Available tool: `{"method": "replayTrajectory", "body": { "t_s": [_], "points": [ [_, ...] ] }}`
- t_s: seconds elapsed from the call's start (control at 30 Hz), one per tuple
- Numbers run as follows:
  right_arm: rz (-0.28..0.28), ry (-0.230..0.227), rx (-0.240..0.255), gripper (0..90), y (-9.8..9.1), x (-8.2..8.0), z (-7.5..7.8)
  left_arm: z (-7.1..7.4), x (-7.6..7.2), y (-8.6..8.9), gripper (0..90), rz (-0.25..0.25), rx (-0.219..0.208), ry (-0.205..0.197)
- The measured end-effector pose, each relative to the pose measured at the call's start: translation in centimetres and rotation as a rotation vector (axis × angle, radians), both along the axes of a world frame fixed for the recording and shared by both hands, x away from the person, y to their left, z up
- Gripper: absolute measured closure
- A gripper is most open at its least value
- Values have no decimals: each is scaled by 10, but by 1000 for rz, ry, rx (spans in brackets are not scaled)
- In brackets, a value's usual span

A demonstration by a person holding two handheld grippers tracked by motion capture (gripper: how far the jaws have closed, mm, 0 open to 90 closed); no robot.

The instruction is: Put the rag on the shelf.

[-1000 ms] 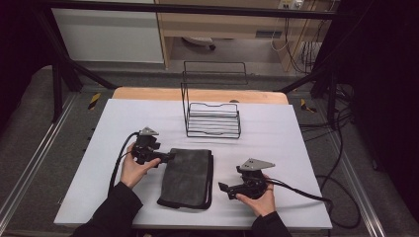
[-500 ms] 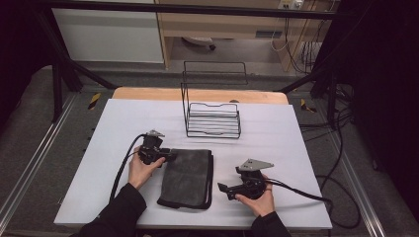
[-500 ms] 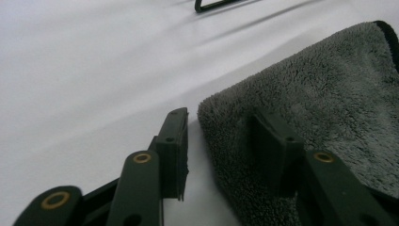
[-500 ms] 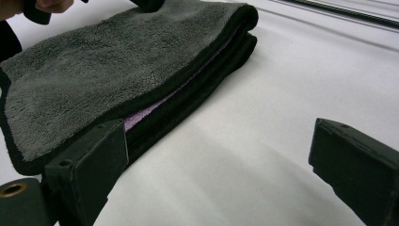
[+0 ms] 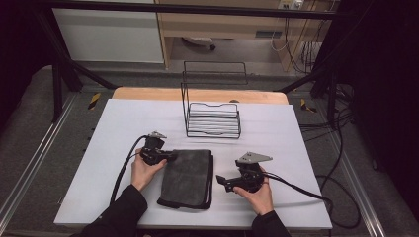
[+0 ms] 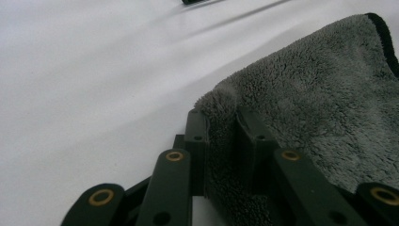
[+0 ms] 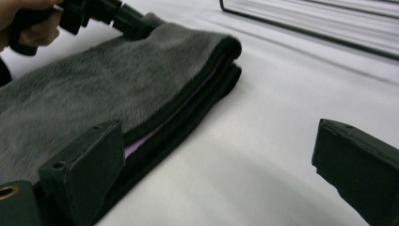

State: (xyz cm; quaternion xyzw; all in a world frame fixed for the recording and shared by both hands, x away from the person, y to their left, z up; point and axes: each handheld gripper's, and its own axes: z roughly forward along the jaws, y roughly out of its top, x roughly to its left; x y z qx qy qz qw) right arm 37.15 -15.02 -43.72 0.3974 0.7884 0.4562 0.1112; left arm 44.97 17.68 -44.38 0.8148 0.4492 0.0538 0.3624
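Observation:
A folded dark grey towel [image 5: 188, 177] lies on the white table [image 5: 296, 138] near the front edge. My left gripper [image 5: 170, 156] is at the towel's far left corner. In the left gripper view its jaws stand close together with the towel [image 6: 320, 94] corner pinched between them [image 6: 221, 117]. My right gripper [image 5: 221, 180] rests on the table just right of the towel, open. In the right gripper view its jaws [image 7: 219, 141] are spread wide, one beside the folded edge of the towel [image 7: 117, 80], the other over bare table. The left gripper [image 7: 136, 23] shows at the far corner.
A black wire rack [image 5: 212, 118] stands at the back middle of the table, beyond the towel; its base [image 7: 329, 28] shows in the right gripper view. Cables trail from both grippers, the right one off the table's right side.
My left gripper has moved right, from beside the towel onto its far left corner, and now pinches it. The right gripper has stayed in place.

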Motion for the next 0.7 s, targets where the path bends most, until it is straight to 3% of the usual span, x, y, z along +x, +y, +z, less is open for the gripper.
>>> {"method": "replayTrajectory", "body": {
  "t_s": [0.3,0.43,0.63,0.7],
  "points": [
    [-47,24,5,78,30,38,6,0,-1,-1,761,-2,5,-10],
    [-48,46,23,178,42,56,-1,-1,-1,0,761,-2,0,-9],
    [-81,79,-31,348,53,71,-15,-1,-1,0,761,-7,1,-11],
    [-82,106,-27,406,53,72,-17,-1,-1,1,761,-7,-1,-11]
  ]
}}
